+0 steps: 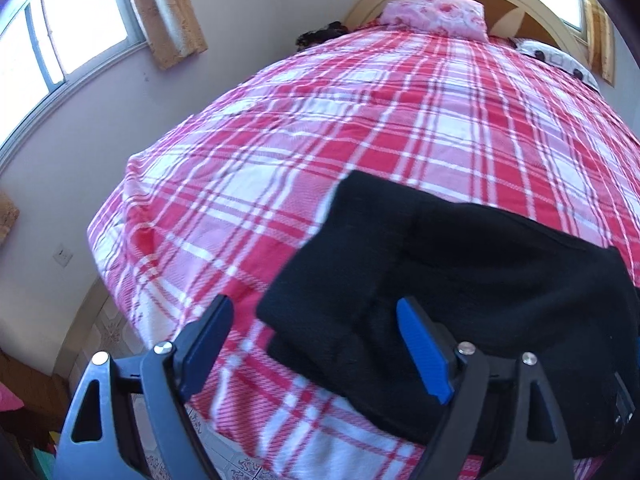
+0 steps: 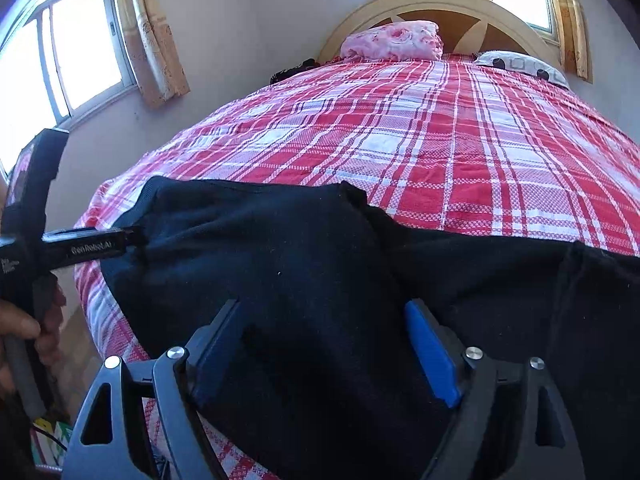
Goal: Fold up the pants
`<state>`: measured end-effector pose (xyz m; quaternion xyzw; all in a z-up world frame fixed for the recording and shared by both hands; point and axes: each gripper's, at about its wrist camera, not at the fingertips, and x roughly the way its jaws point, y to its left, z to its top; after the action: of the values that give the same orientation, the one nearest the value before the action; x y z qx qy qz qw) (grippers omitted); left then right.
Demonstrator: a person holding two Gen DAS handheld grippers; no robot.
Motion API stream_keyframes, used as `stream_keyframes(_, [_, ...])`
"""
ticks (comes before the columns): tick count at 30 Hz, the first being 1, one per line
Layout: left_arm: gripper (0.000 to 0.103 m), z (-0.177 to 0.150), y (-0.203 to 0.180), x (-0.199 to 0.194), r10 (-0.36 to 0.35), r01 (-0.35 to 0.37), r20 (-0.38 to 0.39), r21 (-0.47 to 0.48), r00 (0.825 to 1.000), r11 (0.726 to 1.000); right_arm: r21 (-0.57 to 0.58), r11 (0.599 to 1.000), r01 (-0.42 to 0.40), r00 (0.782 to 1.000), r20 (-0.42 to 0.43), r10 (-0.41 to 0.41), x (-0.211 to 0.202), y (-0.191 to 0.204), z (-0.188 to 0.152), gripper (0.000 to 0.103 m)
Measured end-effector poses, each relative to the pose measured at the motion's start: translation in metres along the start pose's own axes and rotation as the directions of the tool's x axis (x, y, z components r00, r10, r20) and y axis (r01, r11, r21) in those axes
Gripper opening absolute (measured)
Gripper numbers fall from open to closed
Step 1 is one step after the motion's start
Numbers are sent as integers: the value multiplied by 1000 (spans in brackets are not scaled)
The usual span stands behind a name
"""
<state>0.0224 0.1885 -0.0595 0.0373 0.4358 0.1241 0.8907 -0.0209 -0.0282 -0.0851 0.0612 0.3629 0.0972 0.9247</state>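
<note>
Both wide open, nothing gripped. Pants [image 2: 304, 280] directly under right gripper [image 2: 328, 344], long axis crosswise; left gripper [image 1: 316, 344] straddling pants' left edge.

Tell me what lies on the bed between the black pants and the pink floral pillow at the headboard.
Nothing: between the black pants and the pink floral pillow there is only bare red plaid bedspread. Both wrist views show this.
</note>
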Motion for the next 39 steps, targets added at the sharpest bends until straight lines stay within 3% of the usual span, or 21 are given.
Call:
stream_keyframes(8, [87,-6,25,4,-21,19,-21,-118,1000,993,-9,1000,15,1000,-4,-15,2,4,1,87])
stream_keyframes(11, [87,-9,35,4,-55,49,-24,-196,998,979,-16,1000,22,1000,-6,-22,3,5,1,87])
stream_keyframes(17, [85,-18,41,-10,-94,94,13,-264,995,960,-23,999,31,999,-6,-31,4,7,1,88])
stream_keyframes(19, [85,-25,41,-17,-175,176,27,-294,984,940,-25,999,33,999,-7,-34,4,8,0,88])
stream_keyframes(21, [85,-35,43,-21,-294,290,41,-338,955,895,-24,999,33,999,-7,-33,4,7,1,89])
stream_keyframes(23, [85,-43,45,-17,-340,328,38,-380,940,865,-22,999,31,999,-7,-31,4,7,1,89])
stream_keyframes(26, [84,-45,45,-5,-381,349,7,-416,925,840,-14,1000,22,1000,-4,-22,1,8,1,89])
stream_keyframes(33, [83,-38,44,2,-425,389,48,-505,904,770,25,997,-79,995,63,77,-19,9,2,89])
stream_keyframes(36, [75,-37,35,0,-490,437,52,-539,870,720,15,996,-83,994,78,82,-24,12,3,89])
stream_keyframes(38, [75,-38,28,-1,-523,461,51,-550,851,696,9,996,-86,993,83,85,-26,13,4,89])
stream_keyframes(39, [74,-39,26,0,-520,458,50,-551,853,698,9,996,-88,992,86,87,-27,14,4,89])
